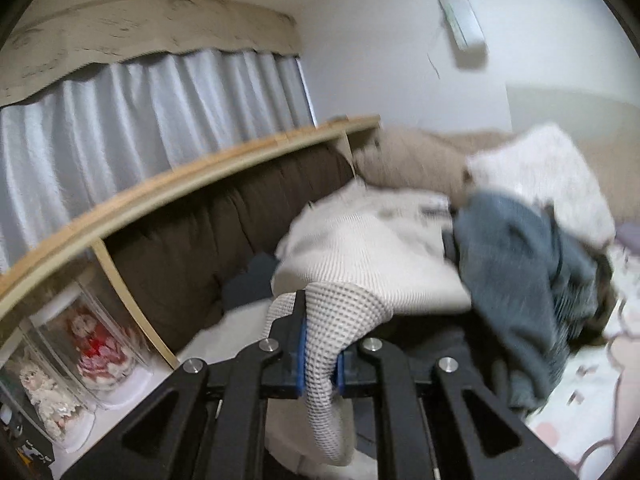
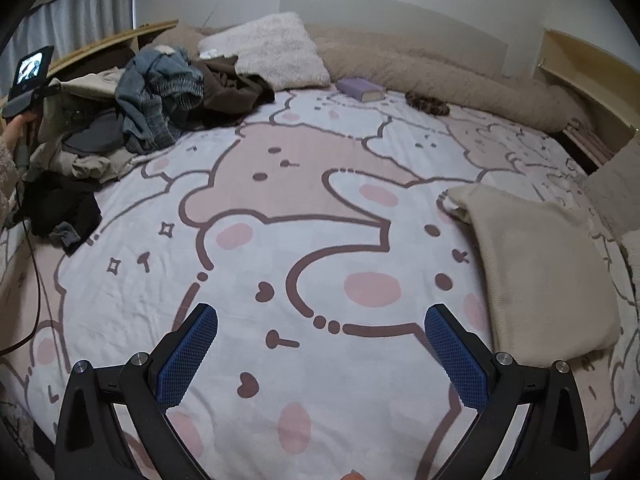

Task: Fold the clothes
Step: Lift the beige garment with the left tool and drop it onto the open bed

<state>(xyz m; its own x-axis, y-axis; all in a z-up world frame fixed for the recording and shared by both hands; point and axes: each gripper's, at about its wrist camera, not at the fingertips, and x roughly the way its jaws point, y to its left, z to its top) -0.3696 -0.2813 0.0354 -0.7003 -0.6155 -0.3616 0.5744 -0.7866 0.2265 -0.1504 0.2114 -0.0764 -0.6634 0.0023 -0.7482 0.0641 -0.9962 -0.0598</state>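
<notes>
here the left gripper (image 1: 320,354) is clamped on a fold of the cream waffle-knit garment (image 1: 368,256), its blue pads pressed together on the cloth. from that pinch the garment runs straight ahead and away from the gripper, its bulk draped over the laundry pile (image 2: 148,100) beside a blue-grey knit (image 1: 516,248). so the long axis of the cloth lies along the gripper's own line, and the left hand is plainly the nearer one. the right gripper (image 2: 322,354) hangs with its jaws wide apart and nothing between them over the bare bed sheet (image 2: 304,208), the pile well off to its far left. a folded beige piece (image 2: 540,264) lies to its right.
</notes>
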